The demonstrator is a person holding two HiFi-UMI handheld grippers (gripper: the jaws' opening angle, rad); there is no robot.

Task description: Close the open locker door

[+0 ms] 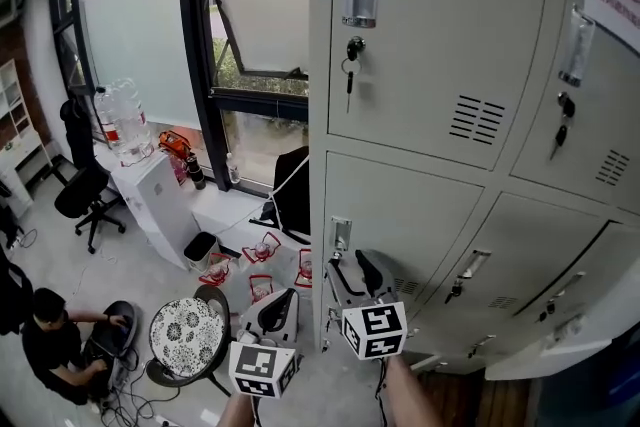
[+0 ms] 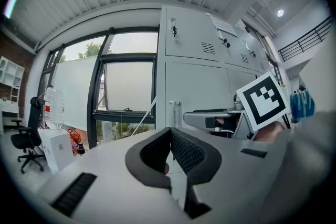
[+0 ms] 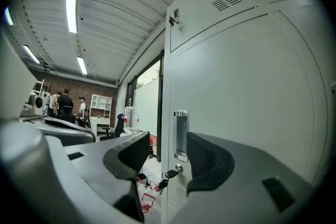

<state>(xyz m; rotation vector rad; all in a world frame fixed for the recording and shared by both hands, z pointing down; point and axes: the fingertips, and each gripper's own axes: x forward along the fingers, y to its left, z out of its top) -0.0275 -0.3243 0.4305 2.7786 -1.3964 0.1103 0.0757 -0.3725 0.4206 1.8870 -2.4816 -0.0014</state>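
Grey steel lockers (image 1: 440, 65) stand in stacked rows down the right of your head view. The locker door (image 1: 400, 205) you are working on is the left one in the middle row, and it looks flush with its frame. Its recessed handle (image 1: 341, 235) sits at the door's left edge with a key (image 3: 170, 171) hanging in the lock just below. Your right gripper (image 1: 352, 267) points level at that edge with its fingers spread wide. The handle shows in the gap between them, but neither pad touches it and they hold nothing. Your left gripper (image 1: 278, 307) hovers just beside it, off the cabinet's corner, with its fingertips together and nothing in them. Left of the lockers a tall black-framed window (image 1: 255, 15) runs along the wall. Water bottles (image 1: 125, 120) stand on a white cabinet (image 1: 150, 200) near it, with an office chair (image 1: 85, 200) close by. Lower down are a patterned round stool (image 1: 187, 337) and a person (image 1: 50, 340) crouched on the grey floor (image 1: 60, 255).
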